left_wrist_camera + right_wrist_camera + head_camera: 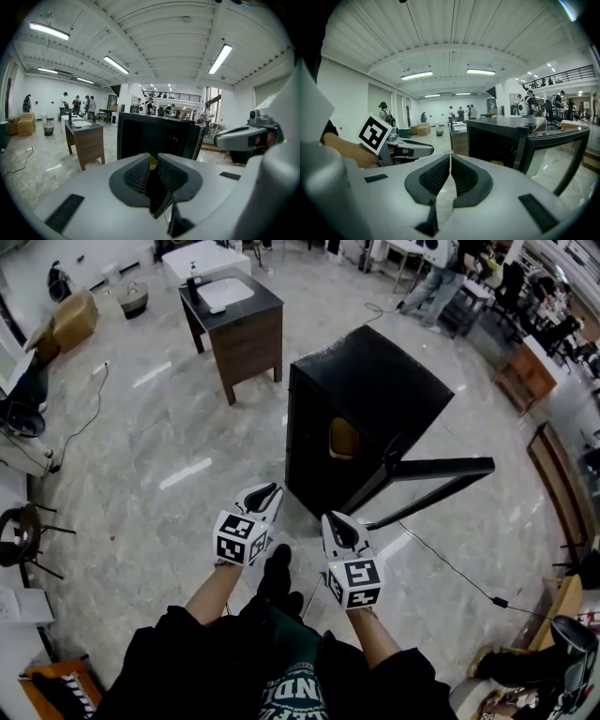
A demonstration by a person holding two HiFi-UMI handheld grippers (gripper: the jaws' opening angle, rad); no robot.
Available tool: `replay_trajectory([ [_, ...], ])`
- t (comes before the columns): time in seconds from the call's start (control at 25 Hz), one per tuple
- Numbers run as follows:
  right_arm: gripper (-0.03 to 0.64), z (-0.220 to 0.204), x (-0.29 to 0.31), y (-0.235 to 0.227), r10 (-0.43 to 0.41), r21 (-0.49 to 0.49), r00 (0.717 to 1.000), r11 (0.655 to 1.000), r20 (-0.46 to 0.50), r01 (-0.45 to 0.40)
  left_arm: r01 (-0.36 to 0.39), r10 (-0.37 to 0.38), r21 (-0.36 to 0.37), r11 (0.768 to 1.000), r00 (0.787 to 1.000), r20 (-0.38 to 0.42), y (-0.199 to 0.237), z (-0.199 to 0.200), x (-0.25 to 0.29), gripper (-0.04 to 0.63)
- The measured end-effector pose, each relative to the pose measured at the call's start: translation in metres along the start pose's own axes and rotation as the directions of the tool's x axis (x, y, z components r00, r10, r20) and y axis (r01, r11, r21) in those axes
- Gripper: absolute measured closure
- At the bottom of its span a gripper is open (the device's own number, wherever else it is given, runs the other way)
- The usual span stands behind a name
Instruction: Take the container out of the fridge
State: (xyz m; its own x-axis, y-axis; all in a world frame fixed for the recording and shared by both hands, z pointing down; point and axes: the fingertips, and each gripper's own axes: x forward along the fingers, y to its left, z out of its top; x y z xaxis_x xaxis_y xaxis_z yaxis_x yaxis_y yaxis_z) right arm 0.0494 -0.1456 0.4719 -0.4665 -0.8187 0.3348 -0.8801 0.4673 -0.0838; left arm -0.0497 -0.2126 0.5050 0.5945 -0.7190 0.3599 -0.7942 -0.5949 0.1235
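A small black fridge (375,399) stands on the floor with its door (441,468) swung open to the right. Inside it sits a yellow container (343,438). My left gripper (267,491) hovers just short of the fridge's front left corner, its jaws a little apart with nothing between them. In the left gripper view the container (153,161) shows as a yellow patch beyond the left gripper (153,165). My right gripper (335,521) is beside it, nearer the door opening, pads closed together and empty. The right gripper view shows the fridge (497,140), the container (497,163) and the glass door (553,154).
A dark-topped wooden table (234,320) stands beyond the fridge to the left. A black cable (450,563) runs over the floor on the right. My shoes (277,573) are between the grippers. A cardboard box (73,320) and people (436,282) are far off.
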Motion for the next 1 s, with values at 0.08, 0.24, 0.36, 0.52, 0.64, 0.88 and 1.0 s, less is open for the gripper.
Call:
replay_trajectory([
  [0.08, 0.581, 0.001, 0.004, -0.002, -0.007, -0.003, 1.0, 1.0, -0.004, 0.007, 0.008, -0.008, 0.003, 1.0, 1.0, 0.0, 0.003, 0.002, 0.006, 0.538],
  [0.24, 0.581, 0.006, 0.016, -0.011, -0.023, -0.007, 1.0, 1.0, -0.014, 0.023, 0.027, -0.027, 0.009, 1.0, 1.0, 0.0, 0.008, 0.007, 0.023, 0.538],
  [0.36, 0.58, 0.006, 0.025, -0.017, -0.033, -0.002, 0.999, 0.999, -0.021, 0.033, 0.043, -0.043, 0.008, 0.999, 0.999, -0.002, 0.011, 0.007, 0.036, 0.538],
  [0.52, 0.58, 0.009, 0.034, -0.022, -0.041, 0.004, 0.999, 0.999, -0.025, 0.041, 0.063, -0.063, 0.01, 0.998, 0.998, -0.011, 0.013, 0.008, 0.048, 0.538],
  [0.64, 0.581, 0.008, 0.04, -0.026, -0.045, 0.006, 0.998, 0.999, -0.033, 0.045, 0.074, -0.074, 0.007, 0.997, 0.997, -0.022, 0.015, 0.005, 0.058, 0.538],
  [0.88, 0.581, -0.001, 0.046, -0.034, -0.054, 0.019, 0.997, 0.998, -0.053, 0.055, 0.101, -0.101, -0.004, 0.995, 0.994, -0.034, 0.015, 0.001, 0.078, 0.538],
  [1.0, 0.58, -0.005, 0.051, -0.037, -0.058, 0.026, 0.996, 0.998, -0.064, 0.06, 0.113, -0.113, 0.004, 0.994, 0.993, -0.044, 0.017, 0.0, 0.09, 0.537],
])
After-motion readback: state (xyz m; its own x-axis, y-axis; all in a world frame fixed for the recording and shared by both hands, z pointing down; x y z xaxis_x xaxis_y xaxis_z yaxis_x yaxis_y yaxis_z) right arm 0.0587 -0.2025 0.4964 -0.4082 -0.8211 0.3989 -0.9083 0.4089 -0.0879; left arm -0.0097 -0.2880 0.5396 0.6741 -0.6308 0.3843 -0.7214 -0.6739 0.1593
